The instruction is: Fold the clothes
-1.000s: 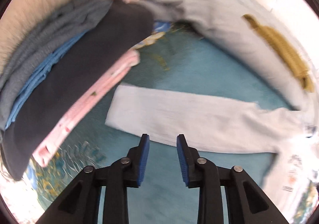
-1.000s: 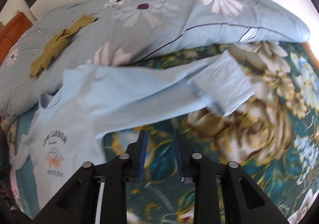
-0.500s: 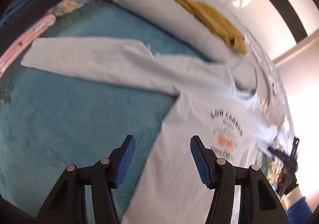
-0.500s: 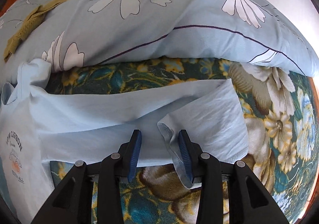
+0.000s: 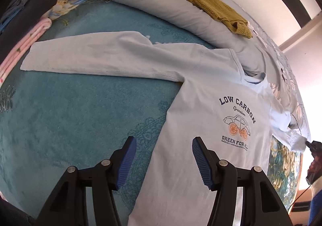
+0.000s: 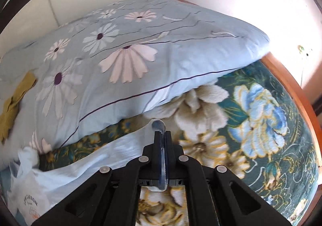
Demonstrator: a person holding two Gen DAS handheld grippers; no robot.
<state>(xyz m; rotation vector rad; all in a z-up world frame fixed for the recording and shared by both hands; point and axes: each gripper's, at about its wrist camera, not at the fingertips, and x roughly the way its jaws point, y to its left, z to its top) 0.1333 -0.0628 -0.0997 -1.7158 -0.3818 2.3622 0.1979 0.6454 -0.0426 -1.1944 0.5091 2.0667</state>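
Observation:
A pale blue long-sleeve shirt with a "LOW CARBON" car print lies face up on the teal bedspread. One sleeve stretches flat to the left. My left gripper is open just above the shirt's lower left side. My right gripper is shut on the cuff of the other sleeve and holds it off the bed. The shirt's print shows at lower left in the right wrist view.
A rolled floral duvet runs along the far side of the bed, with a mustard knit garment on it. A stack of folded clothes sits at the left. The wooden bed edge is at right.
My right gripper has closed on the sleeve cuff and lifted it. My left gripper has swung from the left sleeve to the shirt body and opened wide.

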